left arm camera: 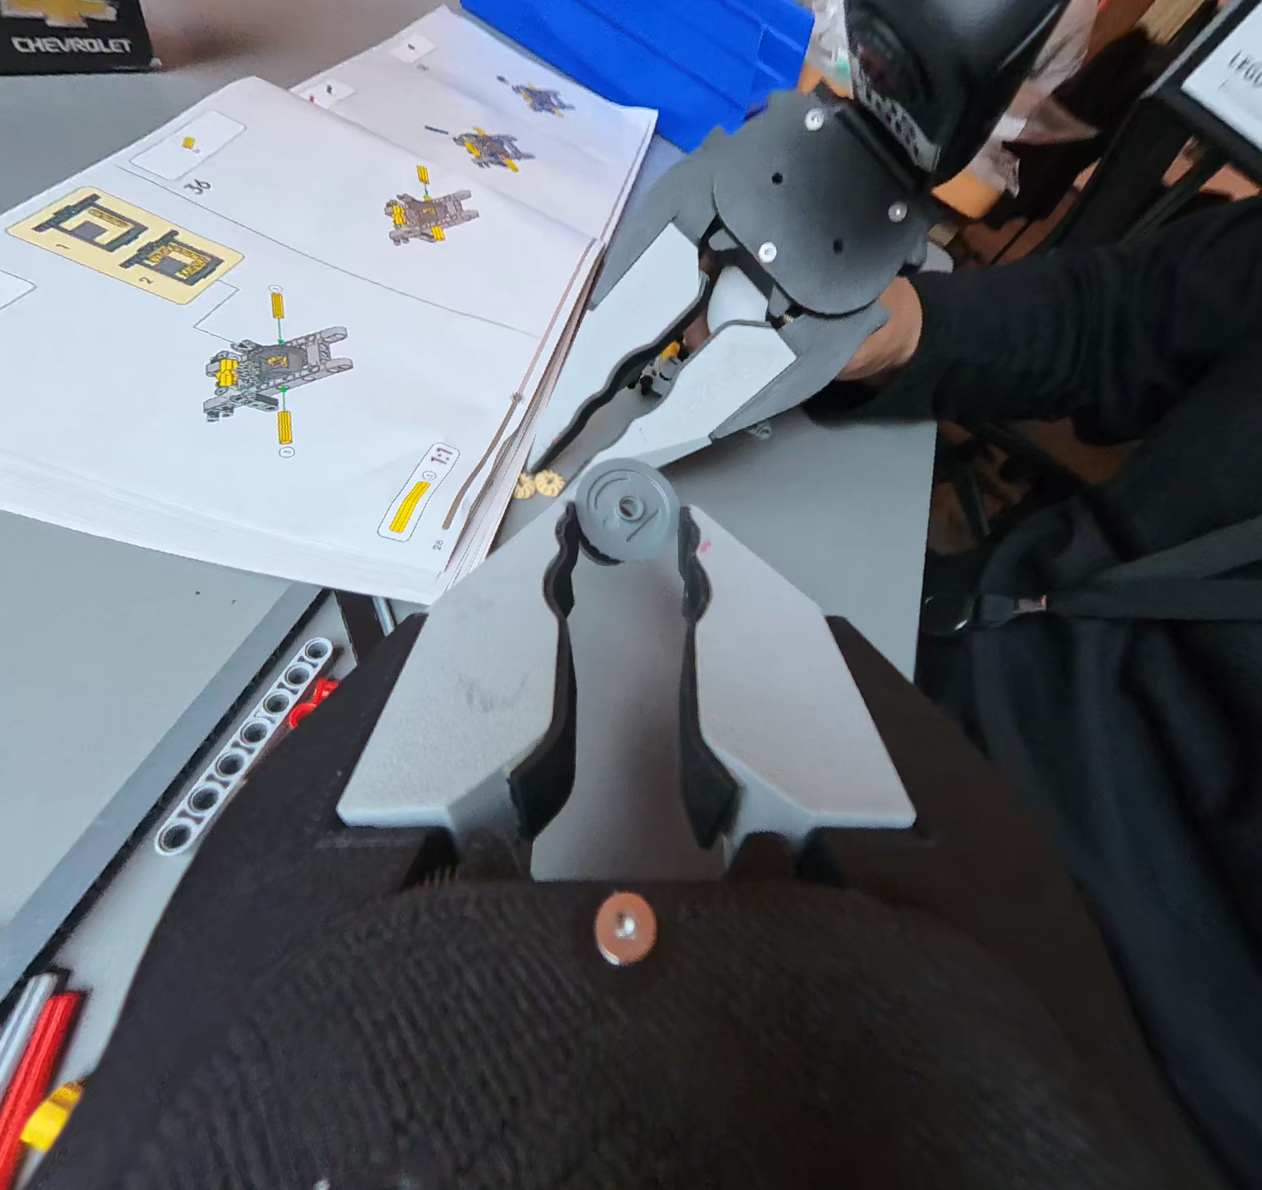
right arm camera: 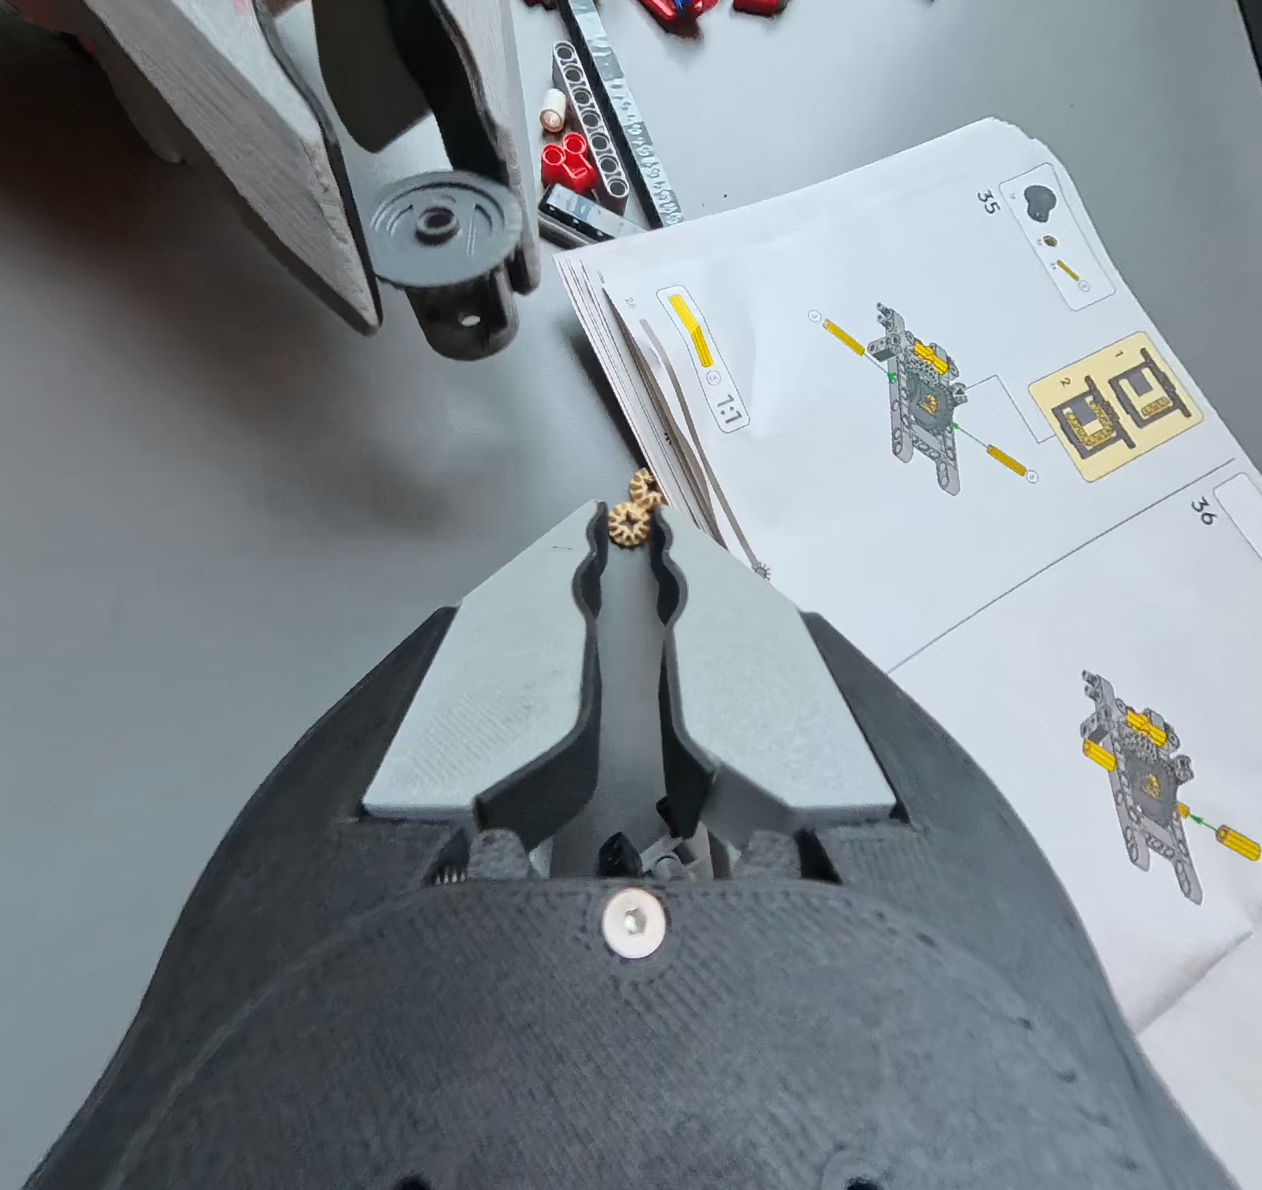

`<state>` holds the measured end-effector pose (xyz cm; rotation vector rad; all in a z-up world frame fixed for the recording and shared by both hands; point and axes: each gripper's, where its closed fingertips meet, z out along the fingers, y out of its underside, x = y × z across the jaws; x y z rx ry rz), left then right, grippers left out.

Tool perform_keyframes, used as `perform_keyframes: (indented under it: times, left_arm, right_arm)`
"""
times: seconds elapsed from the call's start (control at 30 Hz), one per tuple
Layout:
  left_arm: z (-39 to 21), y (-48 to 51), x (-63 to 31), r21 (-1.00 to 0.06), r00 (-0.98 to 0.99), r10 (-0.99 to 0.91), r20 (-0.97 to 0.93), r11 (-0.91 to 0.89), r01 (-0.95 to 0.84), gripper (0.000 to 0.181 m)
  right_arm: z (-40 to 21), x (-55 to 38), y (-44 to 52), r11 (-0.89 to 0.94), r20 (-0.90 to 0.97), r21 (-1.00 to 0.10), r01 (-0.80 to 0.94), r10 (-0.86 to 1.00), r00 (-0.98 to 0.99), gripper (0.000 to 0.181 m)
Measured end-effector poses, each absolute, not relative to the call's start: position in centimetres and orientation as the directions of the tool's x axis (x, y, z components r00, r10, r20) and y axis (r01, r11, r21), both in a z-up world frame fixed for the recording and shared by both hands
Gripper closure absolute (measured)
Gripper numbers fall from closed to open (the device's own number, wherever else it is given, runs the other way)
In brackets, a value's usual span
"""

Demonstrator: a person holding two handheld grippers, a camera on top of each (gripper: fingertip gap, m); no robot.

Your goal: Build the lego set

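The left gripper point(left arm camera: 625, 529) is clamped on a dark grey round Lego part point(left arm camera: 627, 510), lifted above the grey table point(right arm camera: 205, 474). The right gripper point(right arm camera: 629, 529) has its tips closed around a tan gear point(right arm camera: 628, 524) on the table; a second tan gear point(right arm camera: 645, 487) touches it, just beside the open instruction booklet point(right arm camera: 922, 543).
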<state>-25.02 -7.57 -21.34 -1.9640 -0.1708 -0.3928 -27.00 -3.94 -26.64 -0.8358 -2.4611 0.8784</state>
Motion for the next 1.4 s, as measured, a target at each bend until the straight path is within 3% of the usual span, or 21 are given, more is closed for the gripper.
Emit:
perform_keyframes:
  times: [0.17,0.37,0.53,0.8,1.03,1.4]
  left_arm:
    - [-22.6,-7.3,-24.7,-0.830,0.943,-0.056,0.328,-0.494,0.259,0.154]
    - [-25.6,-7.6,-24.5,-0.741,0.969,-0.004,0.245,-0.646,0.185,0.155]
    - [-25.8,-7.6,-24.1,-0.718,0.948,-0.004,0.318,-0.654,0.238,0.155]
    - [-24.6,-7.9,-23.5,-0.755,0.948,-0.031,0.316,-0.614,0.231,0.135]
    - [-20.6,-7.5,-22.8,-0.811,0.900,-0.100,0.425,-0.484,0.329,0.146]
    - [-19.3,-6.0,-20.8,-0.766,0.771,-0.234,0.592,-0.459,0.449,0.171]
  right_arm:
    - [-26.6,-26.0,-4.5,0.633,0.130,-0.675,0.378,0.607,-0.784,0.174]
    - [-25.4,-23.7,-5.7,0.683,0.256,-0.706,0.187,0.493,-0.831,0.173]
    - [-24.3,-23.2,-6.1,0.711,0.395,-0.701,0.048,0.444,-0.804,0.174]
    - [-22.0,-23.2,-6.1,0.684,0.507,-0.723,-0.092,0.437,-0.743,0.174]
    - [-20.6,-22.9,-6.4,0.682,0.581,-0.710,-0.176,0.426,-0.693,0.174]
    - [-19.5,-21.8,-7.4,0.701,0.668,-0.659,-0.272,0.380,-0.639,0.174]
